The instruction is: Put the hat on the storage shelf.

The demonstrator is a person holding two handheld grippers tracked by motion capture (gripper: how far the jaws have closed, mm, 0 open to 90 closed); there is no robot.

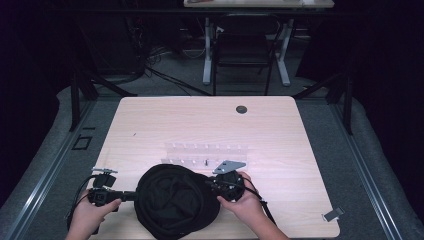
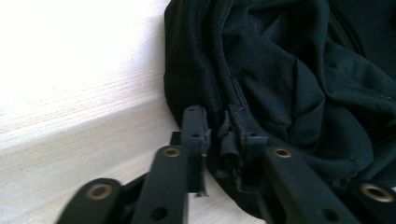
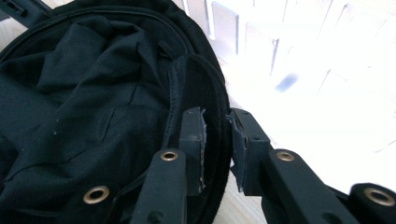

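High view alone shows clear rack point(image 1: 206, 154) behind black hat point(image 1: 177, 200).

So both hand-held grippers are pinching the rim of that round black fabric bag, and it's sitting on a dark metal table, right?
Nearly. The light wooden table isn't dark metal, as the high view shows. The left hand-held gripper and right hand-held gripper do pinch the round black fabric bag.

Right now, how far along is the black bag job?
Done: both claws have the black fabric bag by its rim, left claw on one side, right claw opposite. In hand: holding it open on the table. Left: unclear, probably a lift or fold.
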